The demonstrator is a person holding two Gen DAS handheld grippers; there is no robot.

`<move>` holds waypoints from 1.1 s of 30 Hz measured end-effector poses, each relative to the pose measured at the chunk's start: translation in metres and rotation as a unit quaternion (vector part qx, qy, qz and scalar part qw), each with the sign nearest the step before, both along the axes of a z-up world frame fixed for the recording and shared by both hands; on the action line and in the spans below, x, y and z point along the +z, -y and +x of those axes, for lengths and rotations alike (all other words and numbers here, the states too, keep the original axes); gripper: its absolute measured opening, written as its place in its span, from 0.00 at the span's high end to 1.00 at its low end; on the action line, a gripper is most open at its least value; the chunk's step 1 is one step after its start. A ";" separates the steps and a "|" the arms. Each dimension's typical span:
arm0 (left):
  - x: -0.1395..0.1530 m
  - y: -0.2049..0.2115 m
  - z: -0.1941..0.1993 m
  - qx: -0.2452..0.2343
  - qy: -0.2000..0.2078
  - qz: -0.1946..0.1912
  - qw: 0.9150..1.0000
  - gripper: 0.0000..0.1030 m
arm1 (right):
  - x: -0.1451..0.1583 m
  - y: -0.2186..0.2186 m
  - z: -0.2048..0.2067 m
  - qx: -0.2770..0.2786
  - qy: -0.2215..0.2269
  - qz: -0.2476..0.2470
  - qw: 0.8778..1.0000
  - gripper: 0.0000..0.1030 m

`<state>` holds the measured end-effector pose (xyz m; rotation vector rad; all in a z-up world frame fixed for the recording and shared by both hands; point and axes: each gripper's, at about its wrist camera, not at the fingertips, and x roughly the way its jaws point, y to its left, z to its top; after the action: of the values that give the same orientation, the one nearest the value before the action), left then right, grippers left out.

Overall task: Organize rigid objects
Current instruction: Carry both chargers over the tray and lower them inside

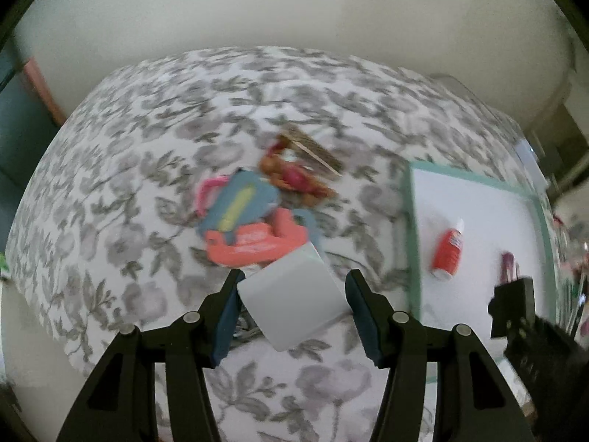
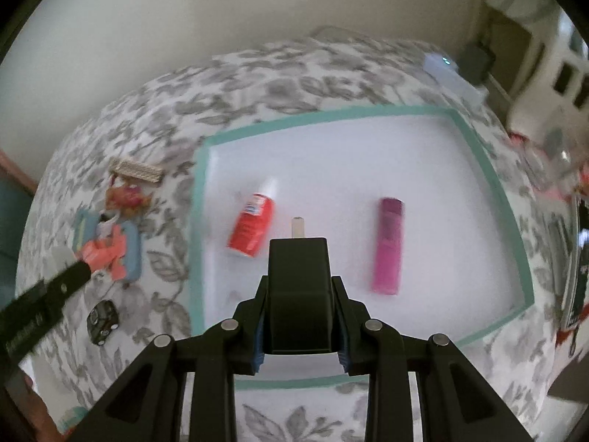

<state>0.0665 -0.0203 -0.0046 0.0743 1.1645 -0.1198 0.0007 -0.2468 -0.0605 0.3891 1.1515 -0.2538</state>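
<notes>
My left gripper is shut on a white square block and holds it tilted above the floral bedspread. Just beyond it lies a pile of small items: a blue and yellow piece, a coral toy and a brown and red bundle. My right gripper is shut on a black plug adapter, whose prong points away, over a white tray with a teal rim. In the tray lie a red glue bottle and a pink tube.
A small black toy car sits on the bedspread left of the tray. A wooden slatted piece lies at the far end of the pile. A white device with a small light rests beyond the tray. The wall runs behind the bed.
</notes>
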 end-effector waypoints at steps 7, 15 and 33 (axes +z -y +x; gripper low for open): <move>-0.004 0.040 -0.015 -0.057 -0.001 -0.005 0.998 0.44 | -0.011 0.036 -0.014 -0.050 -0.021 0.003 0.999 0.70; -0.014 0.087 -0.035 -0.128 -0.006 -0.005 0.992 0.44 | -0.034 0.064 -0.031 -0.096 -0.056 0.008 0.994 0.70; -0.035 0.138 -0.050 -0.202 0.022 0.028 0.979 0.44 | -0.043 0.088 -0.052 -0.139 -0.079 -0.011 0.987 0.69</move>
<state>0.0167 -0.1581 -0.0393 0.3626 1.0965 -0.4428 -0.0511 -0.3349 -0.1035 0.5181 1.2483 -0.5492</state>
